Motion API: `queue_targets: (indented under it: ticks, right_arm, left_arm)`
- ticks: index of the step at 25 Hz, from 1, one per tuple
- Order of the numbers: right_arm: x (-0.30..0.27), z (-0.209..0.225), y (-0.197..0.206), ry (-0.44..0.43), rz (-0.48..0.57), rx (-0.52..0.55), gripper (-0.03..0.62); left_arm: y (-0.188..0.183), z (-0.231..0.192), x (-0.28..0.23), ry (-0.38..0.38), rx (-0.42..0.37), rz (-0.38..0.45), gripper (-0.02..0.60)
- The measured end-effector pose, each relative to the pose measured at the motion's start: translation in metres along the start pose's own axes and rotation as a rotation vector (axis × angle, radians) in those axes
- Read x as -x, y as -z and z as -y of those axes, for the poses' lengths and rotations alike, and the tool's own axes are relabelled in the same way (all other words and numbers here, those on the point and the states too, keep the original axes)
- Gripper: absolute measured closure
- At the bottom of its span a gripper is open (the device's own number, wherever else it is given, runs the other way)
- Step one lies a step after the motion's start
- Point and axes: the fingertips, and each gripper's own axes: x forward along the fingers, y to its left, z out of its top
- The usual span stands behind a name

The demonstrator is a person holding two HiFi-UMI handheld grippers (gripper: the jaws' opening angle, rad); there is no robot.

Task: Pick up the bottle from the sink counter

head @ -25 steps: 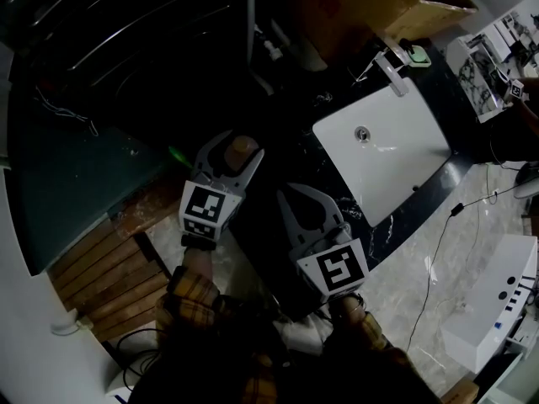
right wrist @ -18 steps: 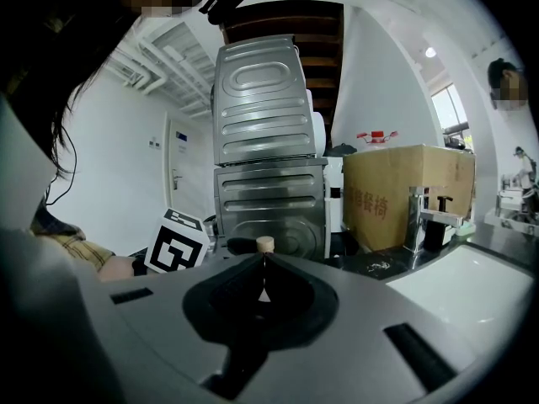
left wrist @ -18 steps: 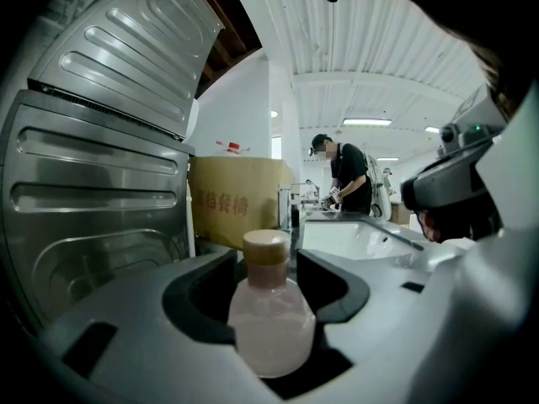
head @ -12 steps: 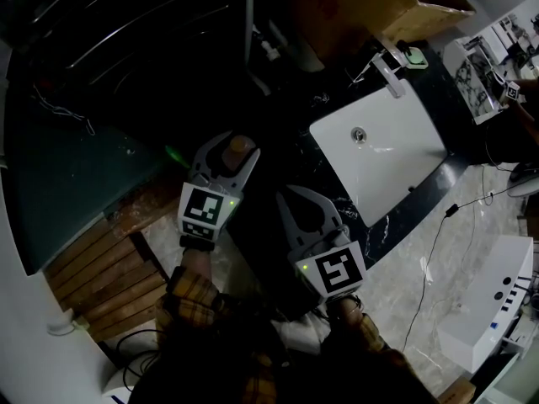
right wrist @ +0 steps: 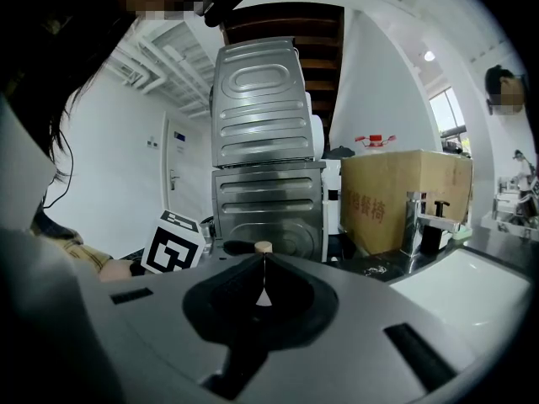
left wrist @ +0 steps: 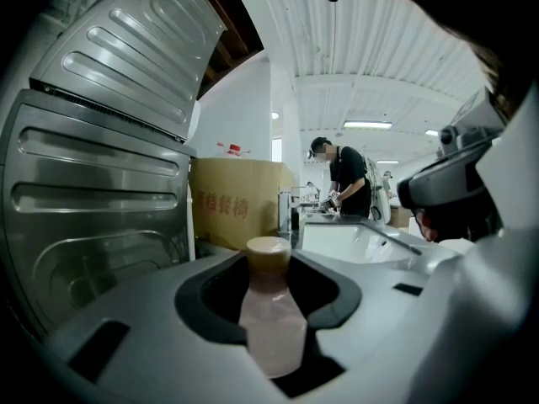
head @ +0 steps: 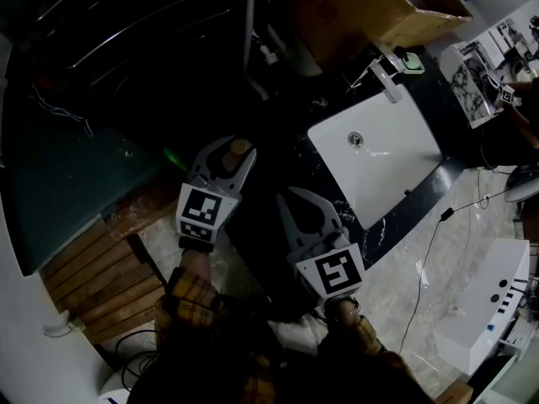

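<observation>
A small pale bottle (head: 240,149) with a tan cap stands on the dark sink counter (head: 274,162), left of the white sink (head: 379,154). My left gripper (head: 236,148) reaches around it, and its jaws have just been closing. In the left gripper view the bottle (left wrist: 271,310) fills the gap and both pads press on its body. My right gripper (head: 296,196) hovers nearer me, to the right, shut and holding nothing. In the right gripper view the jaw tips (right wrist: 263,259) meet, and the bottle cap (right wrist: 264,247) shows just beyond them.
A faucet (head: 387,74) stands at the sink's far edge, with a cardboard box (head: 370,7) behind it. A ribbed steel appliance (right wrist: 265,167) rises at the back of the counter. A person (left wrist: 345,179) works far off. Wooden slats (head: 101,268) lie at the lower left.
The left gripper's jaws have narrowed around the bottle. Neither hand has shifted; the head view has drifted slightly.
</observation>
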Motion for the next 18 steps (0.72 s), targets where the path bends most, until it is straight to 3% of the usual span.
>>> queue_targets:
  ticks: [18]
  right_arm:
    - [0.002,0.002,-0.017,0.033,0.031,0.018,0.577]
  left_arm:
    - [-0.017,0.016,0.001,0.061,-0.012,-0.002,0.439]
